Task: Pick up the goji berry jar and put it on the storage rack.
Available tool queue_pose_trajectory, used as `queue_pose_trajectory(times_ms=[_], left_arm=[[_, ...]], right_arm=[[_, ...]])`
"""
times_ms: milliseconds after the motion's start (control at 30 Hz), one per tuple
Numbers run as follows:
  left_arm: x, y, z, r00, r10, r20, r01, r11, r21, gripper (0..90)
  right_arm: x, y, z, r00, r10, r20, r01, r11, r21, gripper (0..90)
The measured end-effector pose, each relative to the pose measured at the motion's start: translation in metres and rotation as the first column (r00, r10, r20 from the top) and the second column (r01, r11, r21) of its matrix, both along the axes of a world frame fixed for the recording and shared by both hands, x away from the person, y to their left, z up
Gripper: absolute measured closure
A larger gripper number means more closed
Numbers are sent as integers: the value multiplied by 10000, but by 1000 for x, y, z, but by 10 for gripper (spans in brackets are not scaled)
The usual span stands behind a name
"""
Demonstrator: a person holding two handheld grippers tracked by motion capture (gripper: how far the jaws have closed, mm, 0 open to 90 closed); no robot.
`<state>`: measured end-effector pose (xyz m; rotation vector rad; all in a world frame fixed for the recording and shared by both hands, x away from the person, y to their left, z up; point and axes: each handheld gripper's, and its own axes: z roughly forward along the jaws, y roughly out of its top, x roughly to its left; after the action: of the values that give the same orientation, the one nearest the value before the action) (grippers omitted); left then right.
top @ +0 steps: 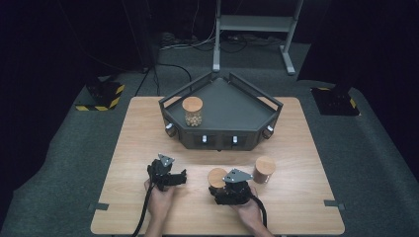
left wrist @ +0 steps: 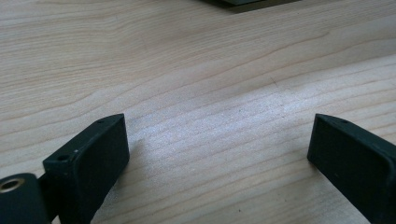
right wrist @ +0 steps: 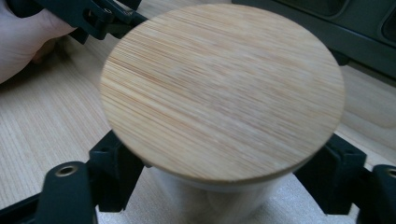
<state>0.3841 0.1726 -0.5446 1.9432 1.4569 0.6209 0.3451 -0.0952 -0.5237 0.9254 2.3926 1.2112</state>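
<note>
A glass jar with a round bamboo lid [right wrist: 224, 93] stands on the wooden table [top: 296, 148] in front of the person. My right gripper [right wrist: 219, 196] is shut on it: its black fingers [right wrist: 114, 172] press the glass just under the lid from both sides. From above, this jar [top: 216, 177] sits at the tip of the right gripper [top: 221, 186]. My left gripper [top: 180, 177] rests to the jar's left, held low over the table. Its jaws stand wide apart in the left gripper [left wrist: 219, 154] view, with bare wood between them.
A dark angular tray [top: 232, 106] stands at the table's far middle, holding a lidded jar of pale nuts [top: 192, 111] at its left. Another lidded jar with brown contents [top: 264, 169] stands just right of the held jar. The tray's front wall [right wrist: 327, 28] lies close behind the held jar.
</note>
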Motion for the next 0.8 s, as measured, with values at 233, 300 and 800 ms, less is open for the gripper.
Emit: queue_pose_trajectory(times_ms=[233, 300, 800], left_arm=[[0, 0, 0, 10000, 1, -2, -1, 10000, -4, 56], [0, 0, 0, 10000, -1, -1, 1, 10000, -4, 56], [0, 0, 0, 10000, -11, -12, 11, 10000, -25, 56]], right_arm=[[0, 2, 4, 9997, -190, 123, 192, 9997, -159, 255], [-1, 1, 5, 9996, -215, 187, 217, 9997, -147, 255], [3, -7, 27, 9996, -251, 125, 250, 9996, 92, 255]])
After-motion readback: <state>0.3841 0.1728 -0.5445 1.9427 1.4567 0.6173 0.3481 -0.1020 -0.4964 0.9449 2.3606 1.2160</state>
